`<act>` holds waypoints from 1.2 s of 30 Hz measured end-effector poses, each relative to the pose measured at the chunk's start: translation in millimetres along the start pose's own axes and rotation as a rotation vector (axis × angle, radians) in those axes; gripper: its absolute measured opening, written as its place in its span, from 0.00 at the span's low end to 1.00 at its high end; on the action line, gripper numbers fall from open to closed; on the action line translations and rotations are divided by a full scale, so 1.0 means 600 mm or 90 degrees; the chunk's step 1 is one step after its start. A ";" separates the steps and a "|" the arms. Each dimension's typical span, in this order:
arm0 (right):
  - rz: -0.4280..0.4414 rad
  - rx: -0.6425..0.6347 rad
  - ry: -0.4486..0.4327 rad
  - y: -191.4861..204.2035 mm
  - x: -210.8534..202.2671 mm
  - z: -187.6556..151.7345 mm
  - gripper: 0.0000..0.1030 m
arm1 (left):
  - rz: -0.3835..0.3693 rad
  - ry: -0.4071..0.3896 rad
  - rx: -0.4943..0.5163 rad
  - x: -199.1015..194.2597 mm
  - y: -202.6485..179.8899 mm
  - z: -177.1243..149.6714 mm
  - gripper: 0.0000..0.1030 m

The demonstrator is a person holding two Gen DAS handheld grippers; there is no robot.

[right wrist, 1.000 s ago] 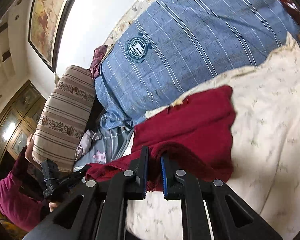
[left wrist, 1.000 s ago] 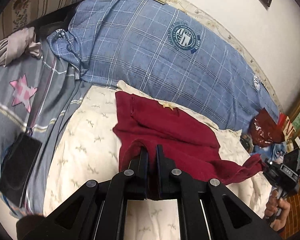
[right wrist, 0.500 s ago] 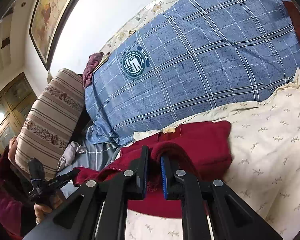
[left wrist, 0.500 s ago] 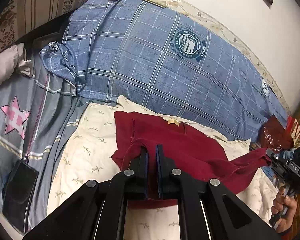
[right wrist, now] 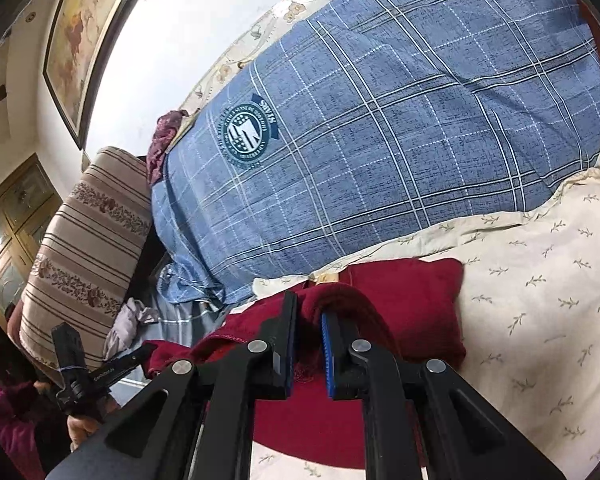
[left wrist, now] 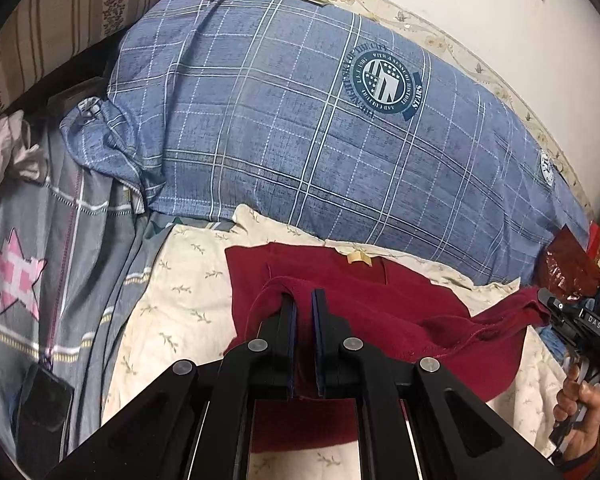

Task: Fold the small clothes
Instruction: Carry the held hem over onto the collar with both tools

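A dark red knit garment (left wrist: 380,300) lies on the cream leaf-print sheet (left wrist: 172,300), its collar label toward the blue quilt. My left gripper (left wrist: 303,300) is shut on a fold of its hem and holds that edge lifted over the lower half. My right gripper (right wrist: 309,312) is shut on another part of the same edge of the red garment (right wrist: 416,300), also lifted. The right gripper shows at the right edge of the left wrist view (left wrist: 580,324); the left gripper shows at the lower left of the right wrist view (right wrist: 96,372).
A big blue plaid quilt (left wrist: 320,140) lies behind the garment. A grey star-print cover (left wrist: 28,280) and a black pouch (left wrist: 44,404) are at the left. A striped cushion (right wrist: 88,248) stands at the head end. A dark red bag (left wrist: 568,264) lies at the right.
Both grippers have carried the held red edge forward toward the collar and the blue quilt. The garment now lies more doubled over itself.
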State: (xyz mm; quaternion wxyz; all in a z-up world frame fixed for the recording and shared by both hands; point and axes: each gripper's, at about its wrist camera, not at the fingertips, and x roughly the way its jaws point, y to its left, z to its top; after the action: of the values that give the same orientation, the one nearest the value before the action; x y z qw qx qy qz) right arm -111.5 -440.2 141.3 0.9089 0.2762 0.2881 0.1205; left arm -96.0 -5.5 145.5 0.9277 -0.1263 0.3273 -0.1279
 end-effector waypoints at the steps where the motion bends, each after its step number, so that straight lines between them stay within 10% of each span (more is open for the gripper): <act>1: -0.002 0.002 0.002 -0.003 0.005 0.002 0.10 | 0.003 0.000 0.005 0.007 -0.002 0.005 0.06; 36: -0.074 0.049 0.043 -0.080 0.166 0.062 0.10 | 0.093 0.073 0.018 0.279 -0.014 0.083 0.06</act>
State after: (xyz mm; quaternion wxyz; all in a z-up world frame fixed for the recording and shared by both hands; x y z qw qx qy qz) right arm -6.7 -458.0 93.8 0.8928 0.2896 0.3386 0.0655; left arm 60.6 -59.4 89.1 0.9159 -0.0815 0.3864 -0.0717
